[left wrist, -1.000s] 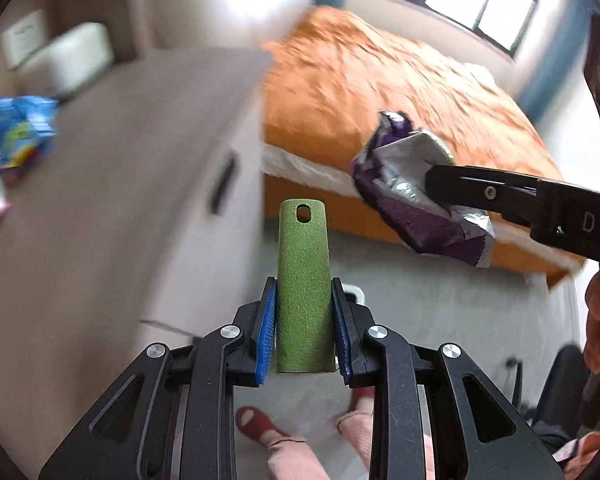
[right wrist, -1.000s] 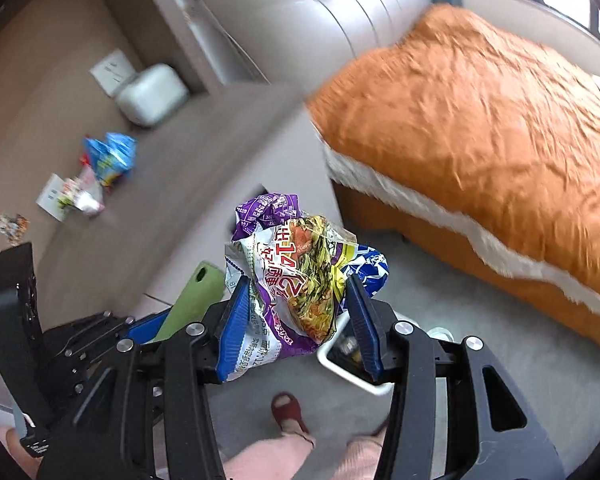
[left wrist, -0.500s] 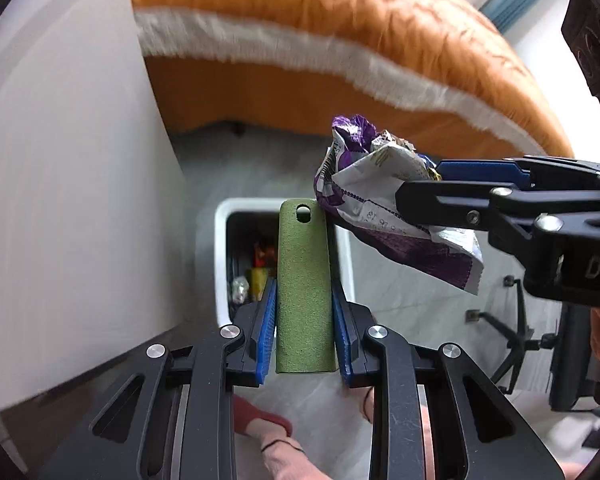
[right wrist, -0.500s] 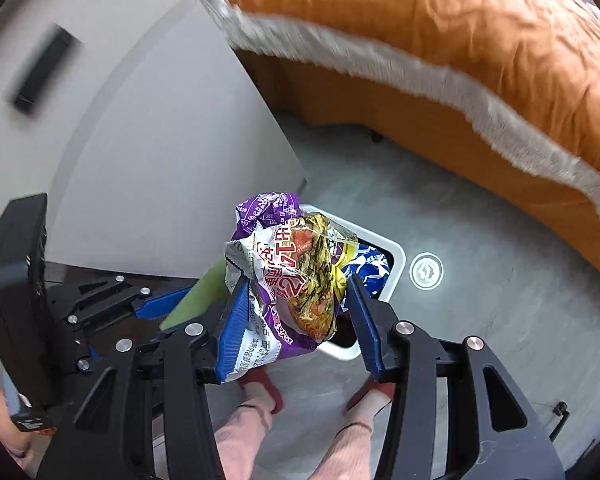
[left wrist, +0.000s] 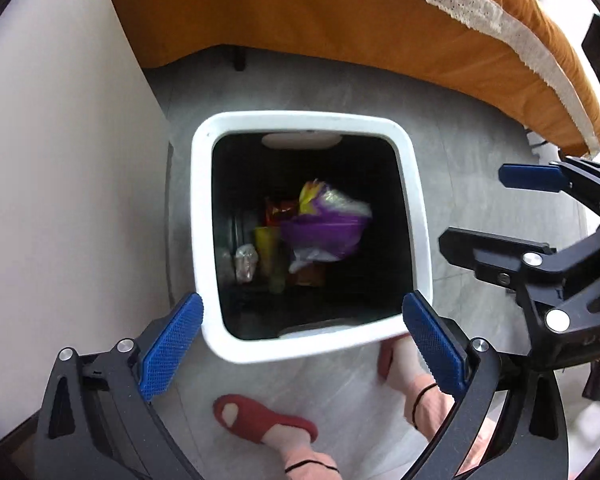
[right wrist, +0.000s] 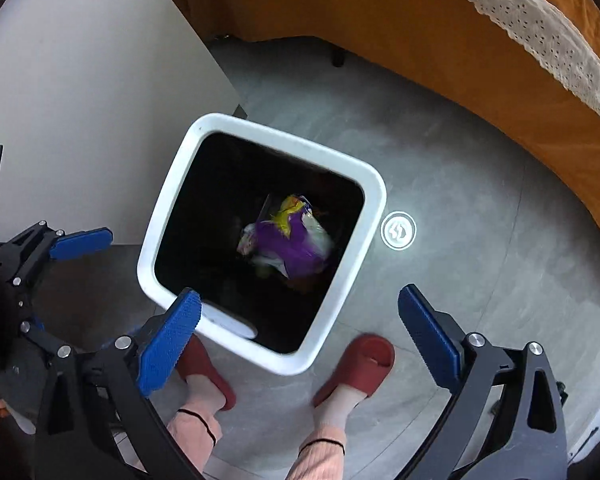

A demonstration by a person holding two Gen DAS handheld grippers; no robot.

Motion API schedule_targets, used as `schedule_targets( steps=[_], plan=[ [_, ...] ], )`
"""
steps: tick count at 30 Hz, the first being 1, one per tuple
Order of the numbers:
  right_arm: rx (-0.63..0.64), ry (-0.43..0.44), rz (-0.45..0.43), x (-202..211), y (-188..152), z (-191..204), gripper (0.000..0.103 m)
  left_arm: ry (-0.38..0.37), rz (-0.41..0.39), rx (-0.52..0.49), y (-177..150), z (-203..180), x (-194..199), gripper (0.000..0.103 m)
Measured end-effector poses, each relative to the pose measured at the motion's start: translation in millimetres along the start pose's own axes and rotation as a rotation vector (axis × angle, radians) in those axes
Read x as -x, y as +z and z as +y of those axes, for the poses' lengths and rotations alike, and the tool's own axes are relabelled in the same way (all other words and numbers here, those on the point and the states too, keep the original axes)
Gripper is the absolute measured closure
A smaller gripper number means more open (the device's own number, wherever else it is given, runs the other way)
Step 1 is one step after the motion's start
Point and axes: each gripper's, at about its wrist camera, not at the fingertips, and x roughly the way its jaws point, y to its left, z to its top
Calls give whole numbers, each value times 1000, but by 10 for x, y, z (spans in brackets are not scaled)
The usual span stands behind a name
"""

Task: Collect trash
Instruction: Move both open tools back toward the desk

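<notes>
A white-rimmed trash bin (left wrist: 204, 216) (right wrist: 164, 216) with a dark inside stands on the grey floor below both grippers. The purple crumpled snack bag (left wrist: 324, 228) (right wrist: 288, 244) is inside it, blurred, on top of other wrappers (left wrist: 268, 236). My left gripper (left wrist: 304, 336) is open and empty above the bin's near rim; it also shows at the left of the right wrist view (right wrist: 66, 248). My right gripper (right wrist: 300, 332) is open and empty above the bin; it shows at the right of the left wrist view (left wrist: 516, 208).
A white cabinet side (left wrist: 60, 160) (right wrist: 80, 60) stands left of the bin. An orange bed with lace trim (left wrist: 380, 24) (right wrist: 480, 40) runs behind it. The person's feet in red slippers (right wrist: 360, 364) (left wrist: 256, 420) stand at the bin's near side. A round floor fitting (right wrist: 398, 230) lies right of the bin.
Both grippers have swung down over the bin and opened. The green strip has left the left gripper and the purple bag has left the right gripper; the bag is now in the bin.
</notes>
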Motion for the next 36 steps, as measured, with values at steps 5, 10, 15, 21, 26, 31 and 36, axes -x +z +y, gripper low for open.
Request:
schedule_targets(
  steps=[5, 10, 15, 21, 26, 31, 36],
  plan=[
    [-1, 3, 4, 253, -10, 94, 5, -9, -6, 6, -33, -8, 277, 5],
    [-8, 17, -21, 716, -7, 183, 5, -21, -45, 31, -26, -74, 782, 5],
    [-48, 49, -62, 1256, 4, 235, 5, -14, -103, 45, 11, -145, 1379, 5],
    [-106, 56, -166, 2121, -75, 262, 5, 8, -202, 15, 0, -383, 2224, 5],
    [-152, 111, -247, 2765, -108, 315, 5, 45, -313, 14, -43, -547, 3033, 5],
    [-121, 146, -367, 3429, -63, 520, 5, 91, -415, 59, -134, -563, 3786, 5],
    [-35, 213, -472, 3903, 99, 1011, 5, 183, -569, 148, -360, -302, 4574, 5]
  ],
)
